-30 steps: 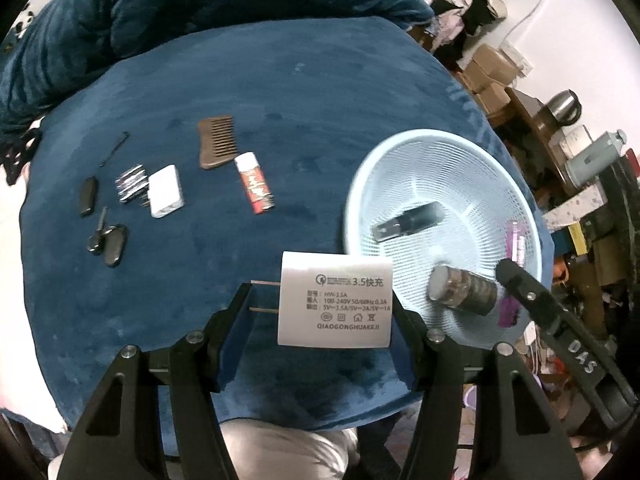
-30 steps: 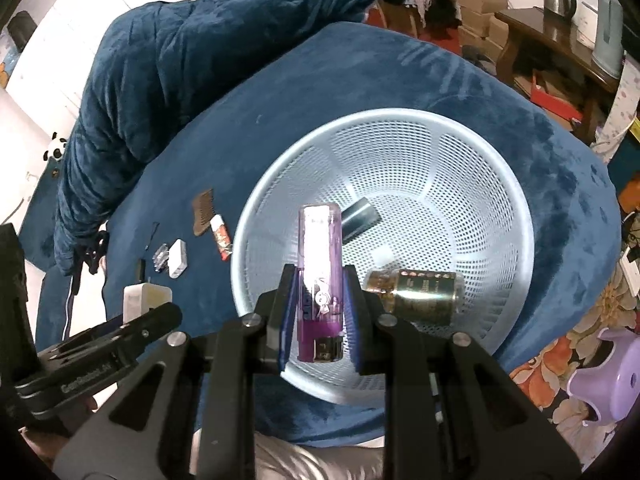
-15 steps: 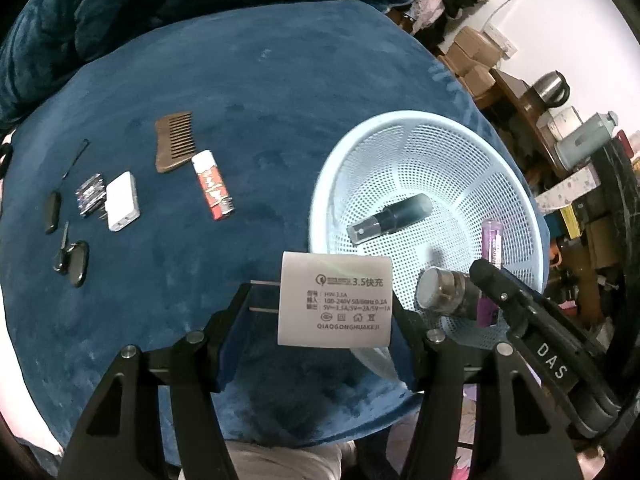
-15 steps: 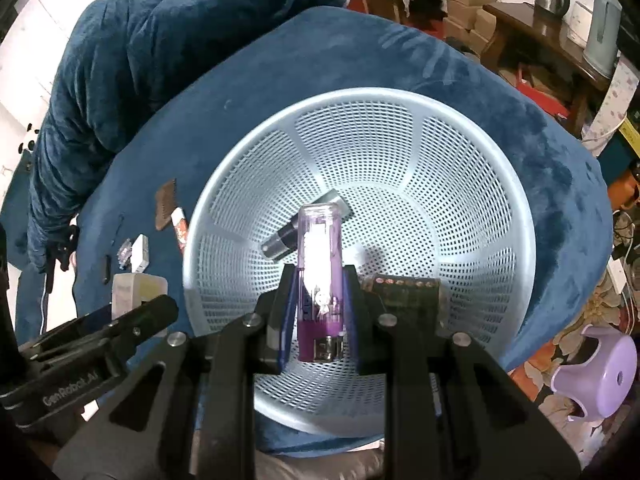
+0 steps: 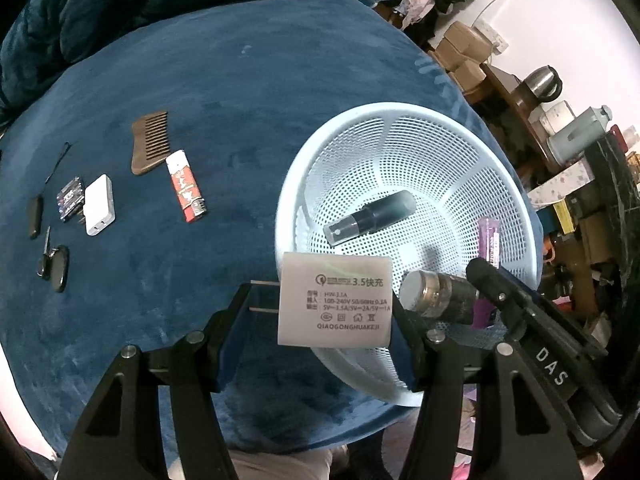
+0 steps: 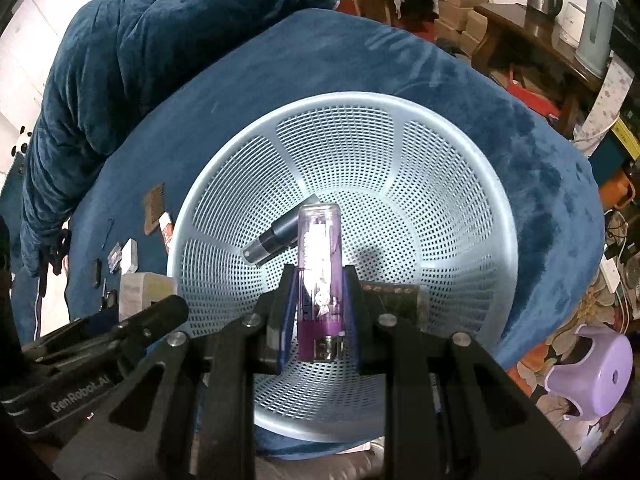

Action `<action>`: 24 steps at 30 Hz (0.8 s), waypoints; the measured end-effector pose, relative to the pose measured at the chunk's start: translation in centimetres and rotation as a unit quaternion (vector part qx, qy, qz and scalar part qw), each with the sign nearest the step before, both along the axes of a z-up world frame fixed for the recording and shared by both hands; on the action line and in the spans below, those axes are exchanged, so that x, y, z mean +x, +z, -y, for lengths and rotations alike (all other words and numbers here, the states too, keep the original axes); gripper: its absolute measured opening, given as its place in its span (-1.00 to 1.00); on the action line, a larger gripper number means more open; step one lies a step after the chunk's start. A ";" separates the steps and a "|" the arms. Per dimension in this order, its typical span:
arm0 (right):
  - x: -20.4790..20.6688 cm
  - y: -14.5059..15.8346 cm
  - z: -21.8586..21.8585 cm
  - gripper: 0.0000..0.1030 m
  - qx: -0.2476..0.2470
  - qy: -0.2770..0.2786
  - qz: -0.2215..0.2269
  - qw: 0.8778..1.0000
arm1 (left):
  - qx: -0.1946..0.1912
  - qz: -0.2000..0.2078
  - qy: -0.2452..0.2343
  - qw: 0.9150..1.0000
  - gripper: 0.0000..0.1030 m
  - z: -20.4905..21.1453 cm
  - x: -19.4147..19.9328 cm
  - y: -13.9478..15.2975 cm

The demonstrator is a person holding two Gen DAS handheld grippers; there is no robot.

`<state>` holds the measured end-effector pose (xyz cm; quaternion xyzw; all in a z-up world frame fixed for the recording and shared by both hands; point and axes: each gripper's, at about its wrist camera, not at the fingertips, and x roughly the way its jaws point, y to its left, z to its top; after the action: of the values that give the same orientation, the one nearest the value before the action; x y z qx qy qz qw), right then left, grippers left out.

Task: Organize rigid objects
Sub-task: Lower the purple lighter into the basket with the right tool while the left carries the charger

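Observation:
My left gripper (image 5: pixel 320 312) is shut on a white charger plug (image 5: pixel 335 300), held over the near left rim of the pale blue mesh basket (image 5: pixel 420 152). My right gripper (image 6: pixel 320 300) is shut on a purple lighter (image 6: pixel 320 268), which stands upright above the inside of the basket (image 6: pixel 440 184). A dark spray bottle (image 5: pixel 370 217) and a brown jar with a silver lid (image 5: pixel 436 296) lie on the basket floor. The purple lighter (image 5: pixel 489 240) and the right gripper's finger also show in the left wrist view.
On the blue velvet cloth (image 5: pixel 200 88) to the left lie a wooden comb (image 5: pixel 150 142), a red lighter (image 5: pixel 186 186), a small white box (image 5: pixel 99 205), a key fob (image 5: pixel 58 268) and other small dark items. Cluttered shelves and a kettle (image 5: pixel 540 82) stand at the right.
The left gripper has carried the charger plug to the right, from over the cloth to the basket's rim. The right gripper has sunk closer over the basket with the purple lighter.

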<state>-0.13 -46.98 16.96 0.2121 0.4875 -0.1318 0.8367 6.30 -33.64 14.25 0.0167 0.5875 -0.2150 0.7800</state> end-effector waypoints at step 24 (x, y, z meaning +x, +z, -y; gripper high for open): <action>-0.3 -0.1 2.5 -0.56 0.003 -0.023 0.000 1.000 | 0.004 -0.005 -0.026 1.000 0.20 3.0 -0.1 -0.8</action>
<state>-0.48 -49.48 16.83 0.2256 0.4830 -0.1491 0.8328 6.18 -36.62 13.45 0.0344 0.5916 -0.2327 0.7711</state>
